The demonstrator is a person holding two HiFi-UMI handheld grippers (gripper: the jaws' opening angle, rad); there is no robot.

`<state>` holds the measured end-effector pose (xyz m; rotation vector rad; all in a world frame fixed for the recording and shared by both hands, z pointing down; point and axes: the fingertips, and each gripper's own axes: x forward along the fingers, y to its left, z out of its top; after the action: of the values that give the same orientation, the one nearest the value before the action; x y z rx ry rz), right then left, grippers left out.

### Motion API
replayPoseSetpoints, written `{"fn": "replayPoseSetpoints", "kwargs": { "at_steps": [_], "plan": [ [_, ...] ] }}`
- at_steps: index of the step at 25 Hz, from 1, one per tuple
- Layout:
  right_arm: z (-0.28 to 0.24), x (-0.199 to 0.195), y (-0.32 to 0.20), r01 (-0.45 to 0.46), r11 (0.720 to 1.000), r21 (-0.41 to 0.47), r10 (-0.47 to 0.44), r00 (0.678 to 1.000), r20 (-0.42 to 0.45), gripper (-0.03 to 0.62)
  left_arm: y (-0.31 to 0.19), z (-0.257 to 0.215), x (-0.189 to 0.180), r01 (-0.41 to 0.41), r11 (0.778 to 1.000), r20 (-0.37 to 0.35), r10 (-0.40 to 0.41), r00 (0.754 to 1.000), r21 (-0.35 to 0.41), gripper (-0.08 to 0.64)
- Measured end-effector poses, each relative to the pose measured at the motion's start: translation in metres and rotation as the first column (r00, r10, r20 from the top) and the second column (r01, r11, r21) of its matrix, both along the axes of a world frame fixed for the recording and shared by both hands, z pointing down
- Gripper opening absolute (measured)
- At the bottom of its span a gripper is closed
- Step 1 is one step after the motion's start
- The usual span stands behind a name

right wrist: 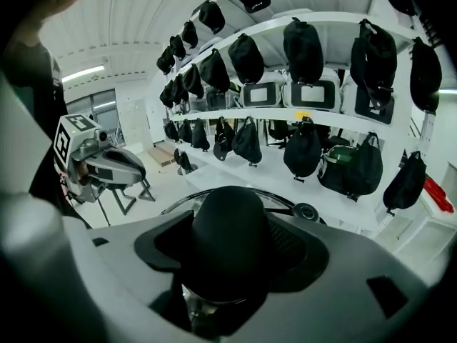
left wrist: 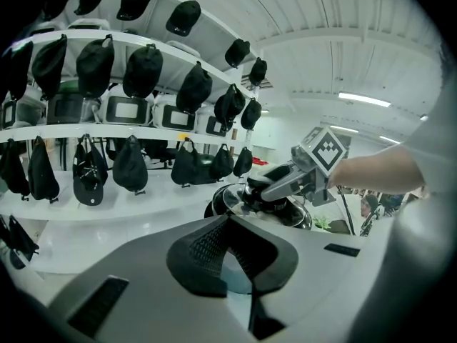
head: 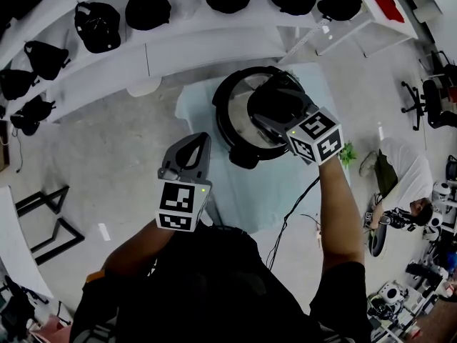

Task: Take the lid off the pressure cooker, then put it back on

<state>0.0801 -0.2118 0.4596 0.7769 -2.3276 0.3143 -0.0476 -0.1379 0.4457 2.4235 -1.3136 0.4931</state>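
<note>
The black pressure cooker (head: 227,123) stands on a table under a pale blue cloth (head: 214,184). Its lid (head: 243,84) lies on the pot, and the lid's rim (right wrist: 282,200) shows behind the round black knob (right wrist: 228,238). My right gripper (head: 270,109) reaches over the lid from the right. Its jaws stand wide on either side of the knob, which fills the gap between them in the right gripper view. My left gripper (head: 194,145) hangs left of the cooker and nearer to me, off it, shut and empty. From the left gripper view the cooker (left wrist: 223,200) sits ahead under the right gripper (left wrist: 275,184).
White shelves with several black caps and bags (head: 100,23) curve behind the table. The cooker's side handle (head: 245,157) points toward me. A black cable (head: 293,213) trails off the table's near right side. A person (head: 400,177) sits on the floor at right, near office chairs (head: 432,98).
</note>
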Motion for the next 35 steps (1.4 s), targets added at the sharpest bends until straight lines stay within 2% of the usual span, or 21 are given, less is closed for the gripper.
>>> {"fn": "replayPoseSetpoints", "kwargs": {
  "at_steps": [5, 9, 15, 22, 27, 35],
  "plan": [
    [0.000, -0.006, -0.007, 0.037, 0.999, 0.004, -0.037, 0.999, -0.015, 0.316, -0.003, -0.001, 0.004, -0.010, 1.000, -0.006, 0.010, 1.000, 0.003, 0.006],
    [-0.001, -0.002, -0.004, 0.025, 0.999, 0.027, -0.025, 1.000, 0.007, 0.316, -0.007, -0.002, 0.005, -0.011, 1.000, -0.010, 0.011, 1.000, 0.002, 0.006],
    [-0.005, 0.006, -0.002, -0.041, 0.997, 0.072, 0.038, 0.998, 0.047, 0.302, -0.013, -0.007, 0.006, -0.005, 1.000, -0.014, 0.005, 1.000, 0.006, 0.006],
    [-0.004, 0.011, -0.004, -0.173, 0.985, 0.031, 0.172, 0.985, 0.025, 0.290, -0.019, -0.003, 0.001, -0.004, 1.000, -0.008, 0.003, 1.000, -0.005, 0.006],
    [-0.004, 0.015, -0.004, -0.315, 0.948, 0.050, 0.313, 0.949, 0.046, 0.290, -0.016, -0.003, 0.015, -0.034, 0.999, -0.012, 0.034, 0.999, -0.002, 0.006],
    [-0.004, 0.024, -0.009, -0.538, 0.841, 0.063, 0.536, 0.843, 0.045, 0.290, -0.013, -0.011, 0.021, -0.050, 0.999, -0.019, 0.051, 0.999, 0.013, 0.006]
  ]
}}
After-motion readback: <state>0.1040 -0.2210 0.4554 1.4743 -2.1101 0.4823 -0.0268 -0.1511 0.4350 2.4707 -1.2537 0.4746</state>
